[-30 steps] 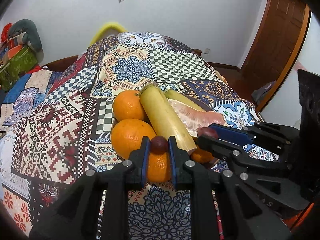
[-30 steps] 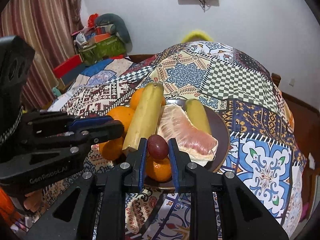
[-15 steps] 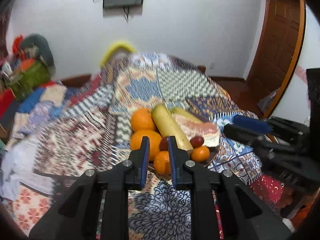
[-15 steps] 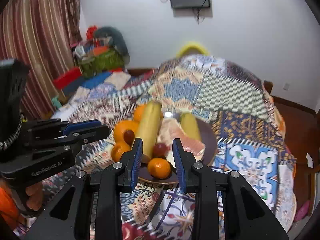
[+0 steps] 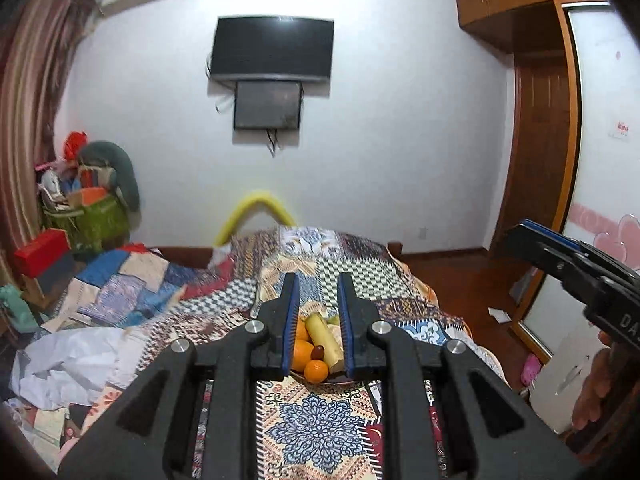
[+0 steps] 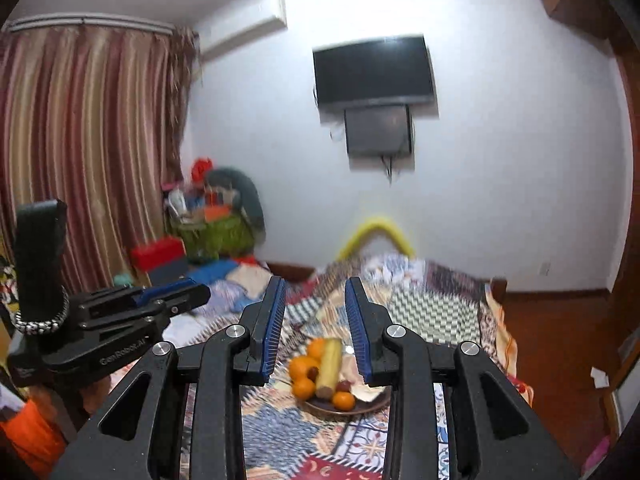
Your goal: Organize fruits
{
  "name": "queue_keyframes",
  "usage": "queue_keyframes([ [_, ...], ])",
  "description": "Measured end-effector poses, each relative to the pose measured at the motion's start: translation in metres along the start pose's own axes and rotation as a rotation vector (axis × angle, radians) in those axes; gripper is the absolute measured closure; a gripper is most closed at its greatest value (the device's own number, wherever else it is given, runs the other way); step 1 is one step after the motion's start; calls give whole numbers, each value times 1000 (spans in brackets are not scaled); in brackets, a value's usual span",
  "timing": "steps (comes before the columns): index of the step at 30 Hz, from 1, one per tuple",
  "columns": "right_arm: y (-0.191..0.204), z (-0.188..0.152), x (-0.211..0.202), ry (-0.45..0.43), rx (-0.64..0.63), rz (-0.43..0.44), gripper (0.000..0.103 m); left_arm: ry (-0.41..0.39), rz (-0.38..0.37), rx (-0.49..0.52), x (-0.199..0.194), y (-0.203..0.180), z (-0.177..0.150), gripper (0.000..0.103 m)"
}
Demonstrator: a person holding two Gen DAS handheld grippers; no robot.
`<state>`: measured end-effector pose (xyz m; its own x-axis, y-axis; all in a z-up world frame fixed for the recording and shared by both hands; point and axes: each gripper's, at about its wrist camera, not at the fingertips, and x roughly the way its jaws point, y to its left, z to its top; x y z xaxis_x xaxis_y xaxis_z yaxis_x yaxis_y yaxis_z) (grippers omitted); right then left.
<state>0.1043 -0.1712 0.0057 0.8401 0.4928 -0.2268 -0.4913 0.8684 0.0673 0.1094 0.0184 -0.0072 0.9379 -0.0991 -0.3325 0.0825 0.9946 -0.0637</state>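
Near the patchwork bedspread's front edge, the dark plate holds the oranges, banana and plums together. Left gripper and right gripper hang well above, spread and empty, the sorting seemingly done.

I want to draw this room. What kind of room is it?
Most likely a bedroom. The plate of fruit sits on a bed covered by a patchwork quilt, a TV hangs on the wall, and striped curtains hang at one side.
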Motion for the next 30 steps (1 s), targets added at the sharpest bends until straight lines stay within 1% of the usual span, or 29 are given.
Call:
queue_keyframes([
  [2, 11, 1, -20, -31, -8, 0, 75, -18, 2, 1, -16, -2, 2, 81],
  [4, 18, 0, -33, -51, -5, -2, 75, -33, 5, 7, -27, -4, 2, 78],
  [5, 21, -1, -38, -59, -2, -3, 72, -42, 9, 11, -33, -6, 2, 72],
  [6, 21, -2, -41, -66, 2, -6, 66, -52, 13, 15, -38, -7, 3, 64],
  [7, 22, -3, -45, -75, 9, -15, 60, -67, 16, 19, -44, -8, 3, 60],
  [8, 22, -5, -48, -85, 15, -23, 49, -80, 21, 21, -48, -10, 3, 53],
  [9, 22, -4, -46, -93, 17, -29, 41, -93, 26, 23, -53, -11, 3, 47],
  [10, 22, -6, -49, -107, 18, -44, 40, -102, 29, 26, -57, -11, 3, 45],
  [12, 23, -7, -49, -115, 10, -74, 30, -114, 26, 24, -63, -11, 3, 35],
  [13, 23, -8, -48, -117, 8, -86, 27, -118, 26, 22, -64, -12, 3, 32],
  [15, 24, -7, -50, -122, 10, -99, 16, -138, 38, 19, -68, -11, 3, 18],
  [16, 24, -8, -51, -127, 10, -105, 14, -145, 43, 21, -69, -12, 3, 14],
  [18, 25, -8, -52, -131, 9, -112, 6, -154, 41, 21, -72, -13, 2, 6],
  [20, 23, -12, -58, -135, 10, -120, 0, -159, 41, 21, -75, -13, 1, 3],
  [22, 23, -13, -60, -139, 8, -126, 0, -167, 55, 28, -76, -15, 1, 0],
  [30, 23, -14, -66, -136, 6, -149, 0, -159, 50, 30, -76, -16, -2, 0],
])
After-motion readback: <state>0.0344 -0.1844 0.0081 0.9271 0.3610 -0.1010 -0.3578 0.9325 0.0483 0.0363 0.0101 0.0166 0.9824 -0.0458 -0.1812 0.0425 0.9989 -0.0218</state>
